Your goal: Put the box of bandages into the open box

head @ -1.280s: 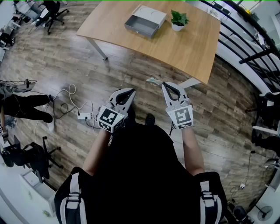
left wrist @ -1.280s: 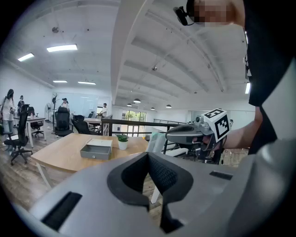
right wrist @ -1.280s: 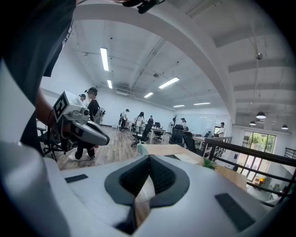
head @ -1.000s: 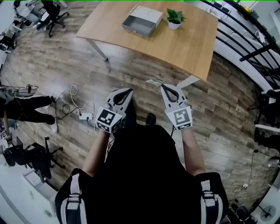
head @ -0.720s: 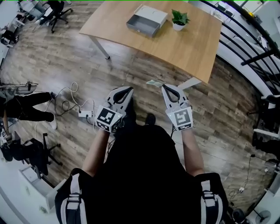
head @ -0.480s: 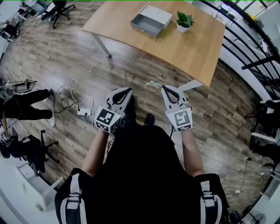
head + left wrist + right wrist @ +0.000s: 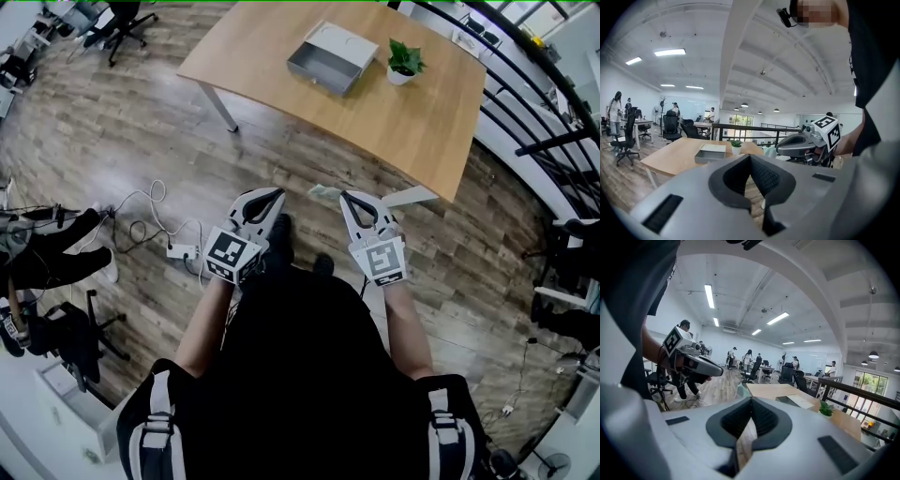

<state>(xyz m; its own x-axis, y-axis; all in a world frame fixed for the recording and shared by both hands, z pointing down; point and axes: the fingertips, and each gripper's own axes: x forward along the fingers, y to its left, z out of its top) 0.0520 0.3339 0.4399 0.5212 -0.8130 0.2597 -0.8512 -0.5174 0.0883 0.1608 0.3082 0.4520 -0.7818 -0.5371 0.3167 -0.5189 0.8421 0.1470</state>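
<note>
The open grey box lies on the wooden table far ahead, beside a small potted plant. Both grippers are held in front of the person's body, above the wooden floor and short of the table. My right gripper is shut on the small pale green box of bandages, which sticks out to the left of its tips. In the right gripper view the box of bandages shows just past the shut jaws. My left gripper is shut with nothing in it.
A power strip with a white cable lies on the floor at the left. A person's legs and office chairs are farther left. A black railing runs along the right side. A table leg stands ahead left.
The table with the grey box has drifted right in the head view. Both grippers stay shut before the body; the right one, still on the bandage box, has shifted slightly left.
</note>
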